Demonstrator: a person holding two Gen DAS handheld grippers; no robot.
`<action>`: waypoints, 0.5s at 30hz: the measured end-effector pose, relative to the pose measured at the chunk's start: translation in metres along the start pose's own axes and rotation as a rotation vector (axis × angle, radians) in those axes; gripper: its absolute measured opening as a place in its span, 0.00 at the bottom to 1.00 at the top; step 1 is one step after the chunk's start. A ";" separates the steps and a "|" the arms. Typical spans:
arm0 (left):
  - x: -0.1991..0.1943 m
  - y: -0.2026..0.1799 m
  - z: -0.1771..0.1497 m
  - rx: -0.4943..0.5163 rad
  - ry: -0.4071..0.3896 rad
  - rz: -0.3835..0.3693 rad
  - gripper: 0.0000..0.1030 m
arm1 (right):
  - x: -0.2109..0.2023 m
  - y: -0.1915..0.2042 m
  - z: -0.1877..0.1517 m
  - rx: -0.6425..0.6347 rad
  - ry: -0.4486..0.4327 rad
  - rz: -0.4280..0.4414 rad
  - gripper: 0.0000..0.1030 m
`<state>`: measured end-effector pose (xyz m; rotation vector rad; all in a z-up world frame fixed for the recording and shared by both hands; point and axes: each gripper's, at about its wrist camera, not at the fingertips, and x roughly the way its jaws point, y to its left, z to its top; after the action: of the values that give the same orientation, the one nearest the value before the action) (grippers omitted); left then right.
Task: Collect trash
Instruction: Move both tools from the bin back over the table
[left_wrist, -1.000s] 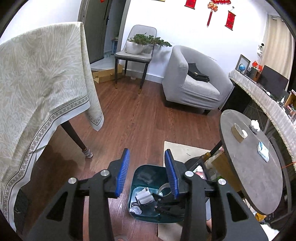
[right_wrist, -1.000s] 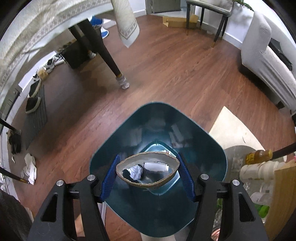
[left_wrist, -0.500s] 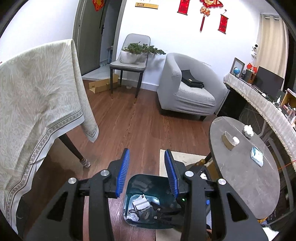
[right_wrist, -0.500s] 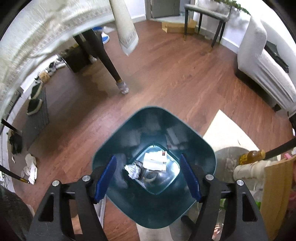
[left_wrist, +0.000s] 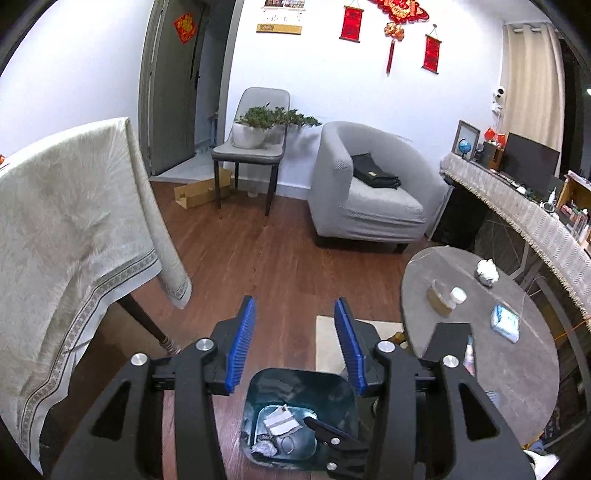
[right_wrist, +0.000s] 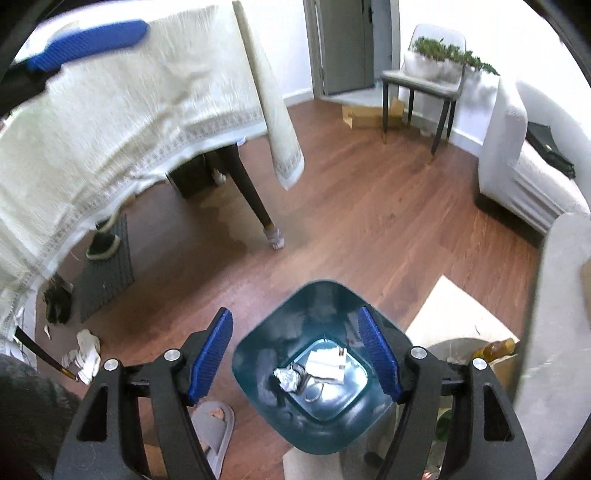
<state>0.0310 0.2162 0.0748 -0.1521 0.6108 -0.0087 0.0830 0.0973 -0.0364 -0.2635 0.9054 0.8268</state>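
Both empty: left hand-held gripper (left_wrist: 293, 341) and right hand-held gripper (right_wrist: 295, 354) spread apart above bin (right_wrist: 295, 306). Risk: clipping rim (bin tips, judged) spills trash (right_wrist: 325, 363).

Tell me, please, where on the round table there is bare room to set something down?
The near half of the round table is bare, from the edge beside the left gripper up to the items. The far half is crowded: brown block with white cap, crumpled tissue, blue packet. A narrow bare strip runs between block and packet.
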 end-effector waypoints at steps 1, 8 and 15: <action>0.000 -0.002 0.001 0.002 -0.002 -0.001 0.49 | -0.008 -0.002 0.001 -0.004 -0.017 -0.005 0.69; 0.012 -0.029 0.006 0.021 0.003 -0.028 0.57 | -0.051 -0.023 0.003 0.018 -0.102 -0.040 0.69; 0.032 -0.064 0.009 0.059 0.013 -0.065 0.62 | -0.081 -0.061 -0.006 0.045 -0.142 -0.098 0.69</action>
<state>0.0646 0.1530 0.0732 -0.1143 0.6178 -0.0903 0.0967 0.0106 0.0156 -0.2053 0.7710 0.7237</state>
